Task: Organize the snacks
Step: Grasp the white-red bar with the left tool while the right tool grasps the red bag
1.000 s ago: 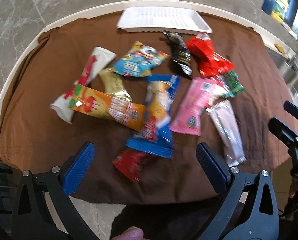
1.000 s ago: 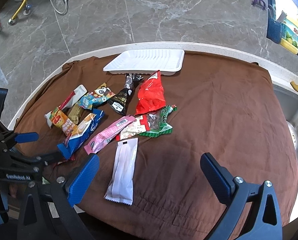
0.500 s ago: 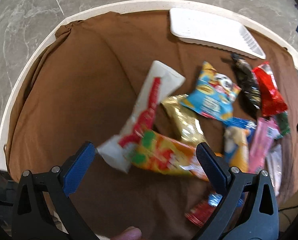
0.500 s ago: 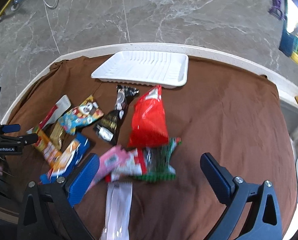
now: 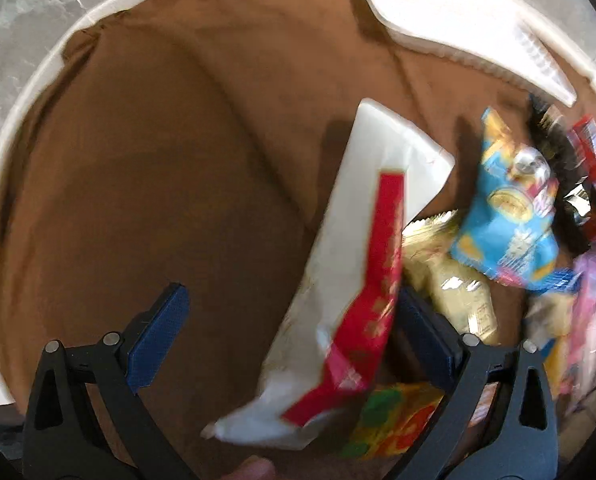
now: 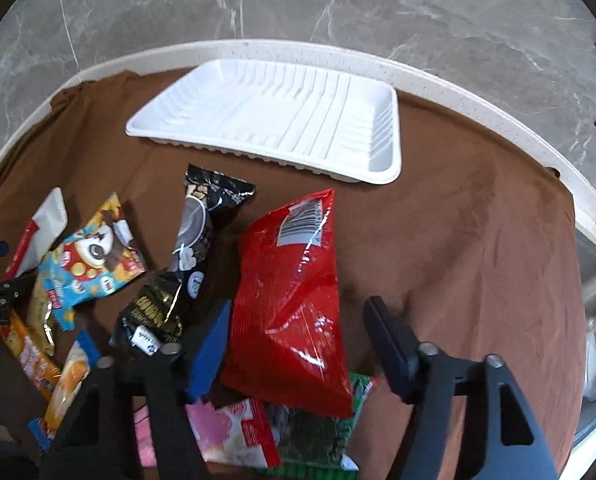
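Note:
Several snack packets lie in a heap on a brown cloth [image 6: 458,240]. My left gripper [image 5: 293,332] is open and low over a white packet with a red stripe [image 5: 358,260], which lies between its jaws close to the right finger [image 5: 426,340]. My right gripper [image 6: 298,340] straddles a red bag [image 6: 293,300] with its jaws closing. The left finger [image 6: 209,344] is at the bag's edge, while the right finger [image 6: 390,344] stands apart from it. An empty white ribbed tray [image 6: 298,120] sits at the far side, and the tray [image 5: 458,20] also shows top right in the left wrist view.
Around the red bag lie a black packet [image 6: 193,240], a blue cartoon packet [image 6: 89,268], a pink one [image 6: 217,420] and a green one [image 6: 318,440]. Gold [image 5: 454,292] and orange [image 5: 394,420] packets lie by the left gripper. The table's white rim [image 6: 498,92] borders grey marble floor.
Both grippers came down closer to the snacks. The left one shifted left over the white and red packet. The right one moved forward over the red bag and its jaws narrowed.

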Tool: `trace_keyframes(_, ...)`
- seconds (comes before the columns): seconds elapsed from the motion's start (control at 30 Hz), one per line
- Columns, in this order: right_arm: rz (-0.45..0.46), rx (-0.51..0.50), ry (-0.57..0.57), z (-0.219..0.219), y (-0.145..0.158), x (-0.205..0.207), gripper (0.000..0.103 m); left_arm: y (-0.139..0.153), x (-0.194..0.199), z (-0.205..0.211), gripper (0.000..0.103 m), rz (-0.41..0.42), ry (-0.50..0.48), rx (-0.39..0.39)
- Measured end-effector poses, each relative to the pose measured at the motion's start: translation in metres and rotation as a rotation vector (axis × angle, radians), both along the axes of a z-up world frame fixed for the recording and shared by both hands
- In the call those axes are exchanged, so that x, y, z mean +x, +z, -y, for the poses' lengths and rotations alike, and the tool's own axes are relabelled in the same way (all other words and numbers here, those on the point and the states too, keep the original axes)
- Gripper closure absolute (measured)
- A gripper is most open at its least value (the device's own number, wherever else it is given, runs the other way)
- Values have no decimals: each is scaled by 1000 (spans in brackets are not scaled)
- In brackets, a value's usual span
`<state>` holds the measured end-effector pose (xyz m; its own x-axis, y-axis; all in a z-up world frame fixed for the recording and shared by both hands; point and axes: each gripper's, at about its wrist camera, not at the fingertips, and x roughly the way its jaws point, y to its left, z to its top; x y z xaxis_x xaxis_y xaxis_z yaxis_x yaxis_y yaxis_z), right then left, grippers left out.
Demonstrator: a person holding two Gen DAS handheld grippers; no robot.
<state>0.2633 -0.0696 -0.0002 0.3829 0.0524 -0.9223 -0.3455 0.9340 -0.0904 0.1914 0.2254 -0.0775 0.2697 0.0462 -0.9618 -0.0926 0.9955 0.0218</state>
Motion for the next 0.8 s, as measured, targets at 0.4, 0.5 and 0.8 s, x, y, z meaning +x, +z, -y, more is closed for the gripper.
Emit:
trace_keyframes(0.4,-71,-16,-18,-5,-15,9,54,-5,0,-18,0,159,-46,-30)
trace_keyframes(0.5,-88,6,-32,-4,-16,12,54,-6,-3,-19,0,179,-65,-29)
trace_keyframes(0.8,-118,25,-51,-1,-17,18,52,-5,2,-12,4,149,-168,-33)
